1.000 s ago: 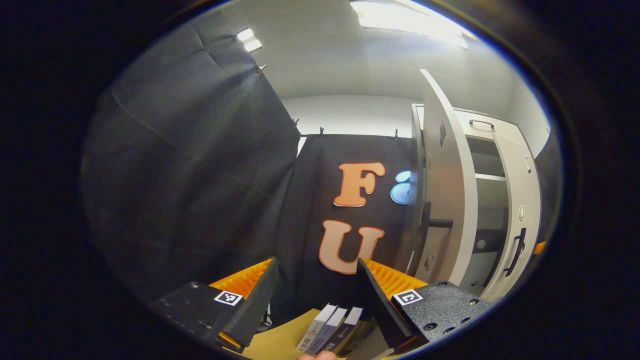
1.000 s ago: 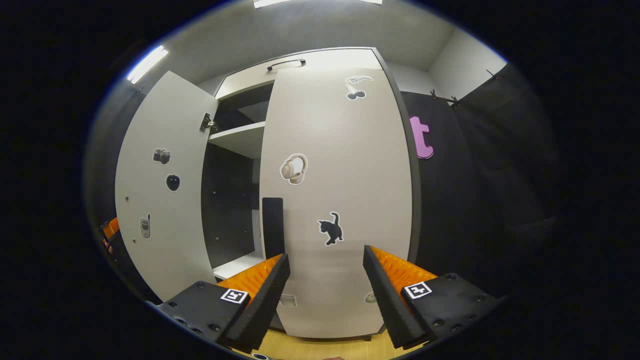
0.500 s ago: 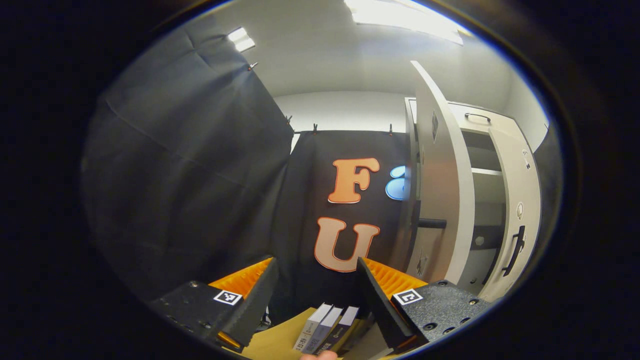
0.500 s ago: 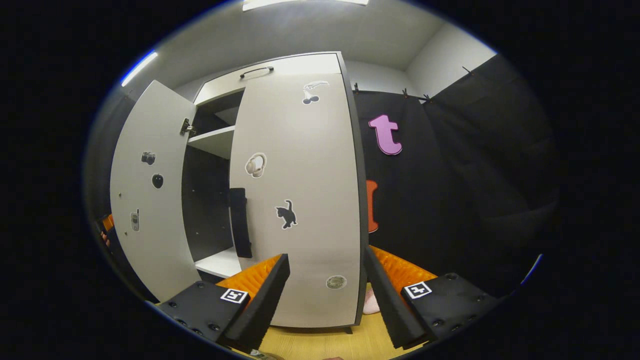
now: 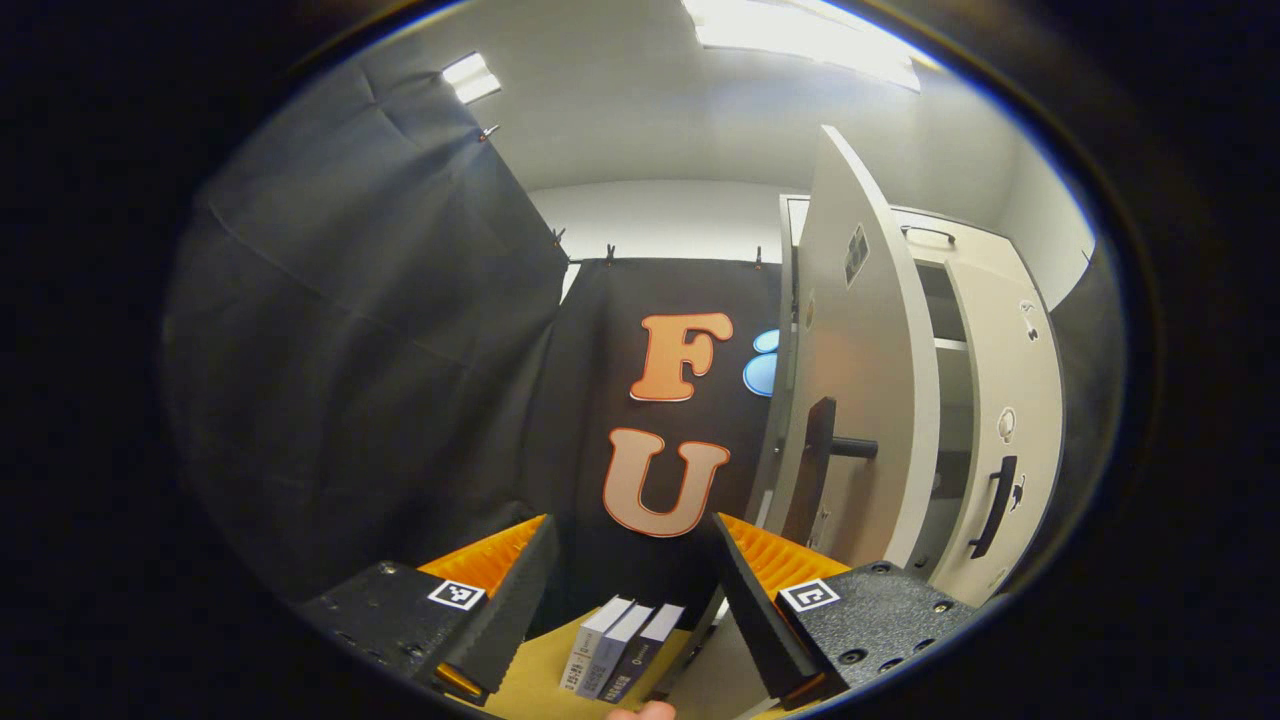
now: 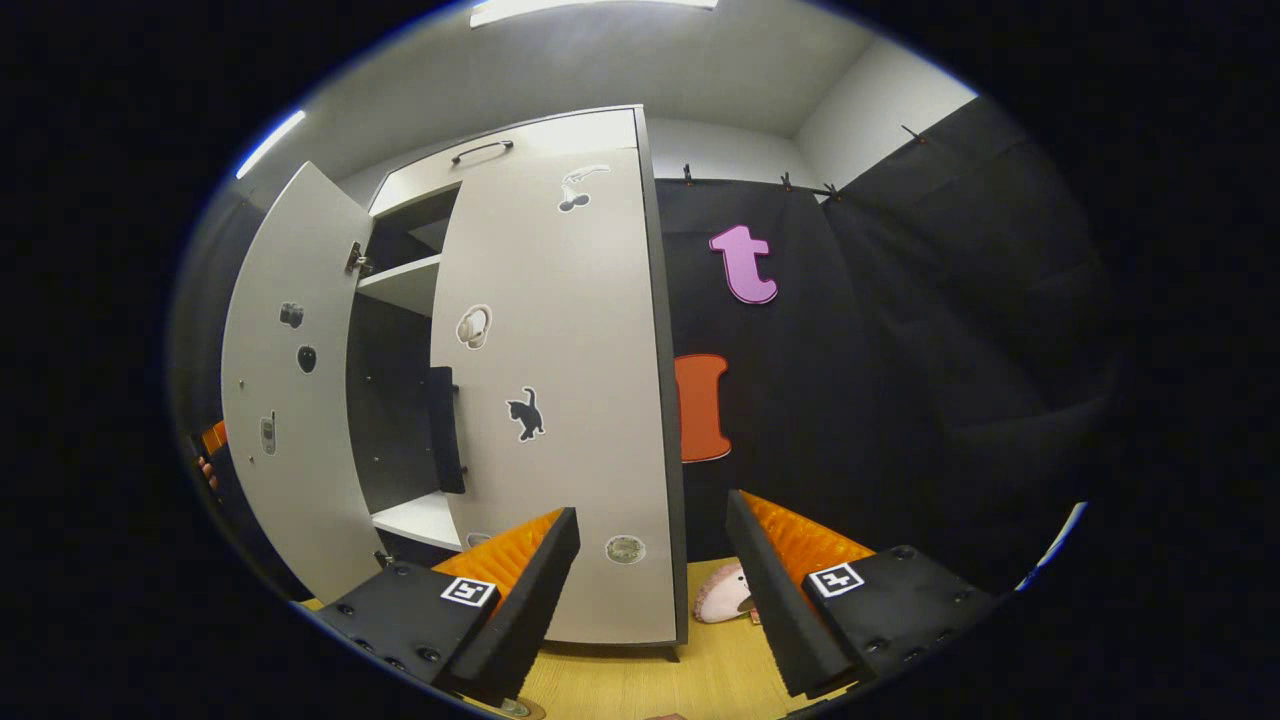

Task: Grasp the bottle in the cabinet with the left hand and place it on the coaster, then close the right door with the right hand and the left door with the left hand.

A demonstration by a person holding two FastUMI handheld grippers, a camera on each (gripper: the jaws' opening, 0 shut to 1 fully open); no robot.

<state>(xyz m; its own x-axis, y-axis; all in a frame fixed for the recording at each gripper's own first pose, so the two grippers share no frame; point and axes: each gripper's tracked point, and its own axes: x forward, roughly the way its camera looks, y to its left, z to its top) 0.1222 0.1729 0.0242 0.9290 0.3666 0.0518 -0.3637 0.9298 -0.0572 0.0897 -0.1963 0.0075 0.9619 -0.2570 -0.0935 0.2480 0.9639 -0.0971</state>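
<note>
Left gripper: fingers spread wide, nothing between them, aimed past the outer face of the tall pale-grey left cabinet door. That door swung well out, its black bar handle up and to the right of the right finger. Just ahead and below the gap, three slim upright books in a row on the light wooden worktop. A fingertip of the person at the very bottom edge. Farther right, the pale-grey right cabinet door with its own black handle, nearly flush with the cabinet front; a dark slot of cabinet interior between the two doors.

Right gripper: fingers likewise wide apart and gripping nothing, hanging in front of the lower corner of the right cabinet door, not touching it. Stickers on that door, a black cat among them. Left cabinet door hanging open at the left, white shelves and dark interior in the gap. On the worktop between the fingers, a small pink-and-cream plush toy beside the cabinet's foot. Bottle and coaster: cannot tell where they are from these views.
</note>
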